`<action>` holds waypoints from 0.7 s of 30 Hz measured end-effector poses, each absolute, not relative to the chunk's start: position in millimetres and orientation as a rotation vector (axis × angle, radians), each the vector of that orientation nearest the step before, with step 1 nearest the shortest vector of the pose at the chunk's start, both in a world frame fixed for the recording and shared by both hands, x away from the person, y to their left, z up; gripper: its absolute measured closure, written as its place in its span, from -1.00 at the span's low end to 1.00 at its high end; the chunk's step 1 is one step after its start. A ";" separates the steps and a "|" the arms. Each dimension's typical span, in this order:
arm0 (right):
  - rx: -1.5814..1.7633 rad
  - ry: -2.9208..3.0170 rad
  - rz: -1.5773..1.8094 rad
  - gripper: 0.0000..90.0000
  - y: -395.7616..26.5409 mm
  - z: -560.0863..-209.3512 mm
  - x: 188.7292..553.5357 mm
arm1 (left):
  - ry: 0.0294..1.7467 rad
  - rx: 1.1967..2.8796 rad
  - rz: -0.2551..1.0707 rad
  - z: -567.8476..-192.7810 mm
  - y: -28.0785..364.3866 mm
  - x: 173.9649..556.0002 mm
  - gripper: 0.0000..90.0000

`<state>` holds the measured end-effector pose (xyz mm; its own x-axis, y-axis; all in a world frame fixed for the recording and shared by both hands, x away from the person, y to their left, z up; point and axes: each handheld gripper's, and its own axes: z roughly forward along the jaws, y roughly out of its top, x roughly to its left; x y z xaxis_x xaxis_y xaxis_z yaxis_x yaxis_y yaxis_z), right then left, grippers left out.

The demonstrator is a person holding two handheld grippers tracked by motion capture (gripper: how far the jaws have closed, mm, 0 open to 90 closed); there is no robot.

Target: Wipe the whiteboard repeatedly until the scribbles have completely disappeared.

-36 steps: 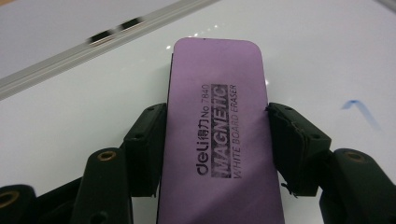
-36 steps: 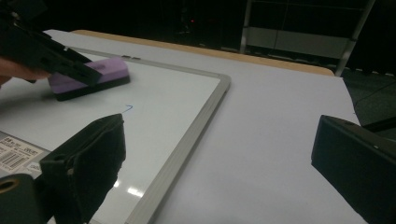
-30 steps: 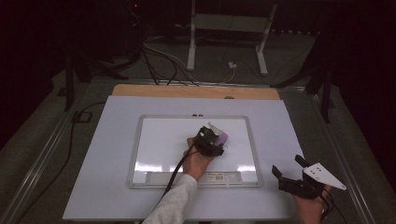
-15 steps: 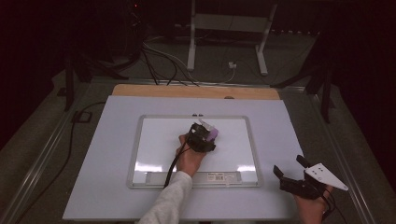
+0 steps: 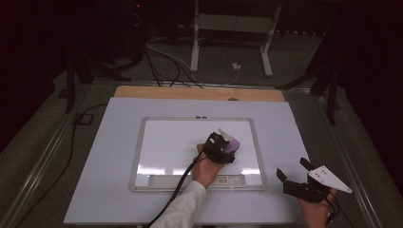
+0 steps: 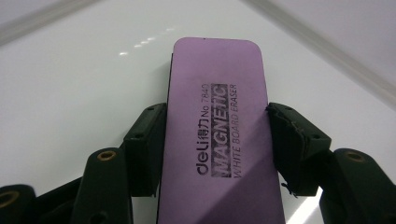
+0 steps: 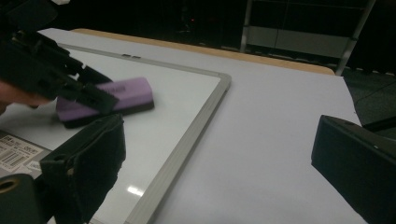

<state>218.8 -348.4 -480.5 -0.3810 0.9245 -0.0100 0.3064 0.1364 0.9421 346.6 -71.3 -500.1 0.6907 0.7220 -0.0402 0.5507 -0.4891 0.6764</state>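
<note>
Purple whiteboard eraser (image 6: 219, 135) flat on the whiteboard (image 5: 161, 142) right of centre, clamped at both long sides by left gripper (image 5: 222, 146), right gripper (image 5: 295, 175) spread wide, holding nothing, off the board's lower right corner

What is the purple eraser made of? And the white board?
Eraser: probably matte foam or soft plastic on top, with printed letters, over a dark, maybe felt, base. Board: a smooth glossy surface that mirrors the lights, with a grey frame, likely metal or plastic.
</note>
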 end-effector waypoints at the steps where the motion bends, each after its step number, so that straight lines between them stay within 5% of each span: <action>1: 1.189 1.783 1.252 -0.93 -348.9 -480.4 218.6 | 0.961 2.225 0.336 -500.0 -72.6 345.8 -0.07; 21: 1.203 1.762 1.257 -0.93 -353.7 -479.6 216.4 | 1.189 2.173 0.541 -499.5 -20.5 376.8 -0.07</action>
<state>216.4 -353.7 -479.6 -0.3652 0.9309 0.0018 0.3045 0.1176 0.9452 376.8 -20.5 -499.5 0.5164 0.8538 0.0659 0.6103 -0.4210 0.6710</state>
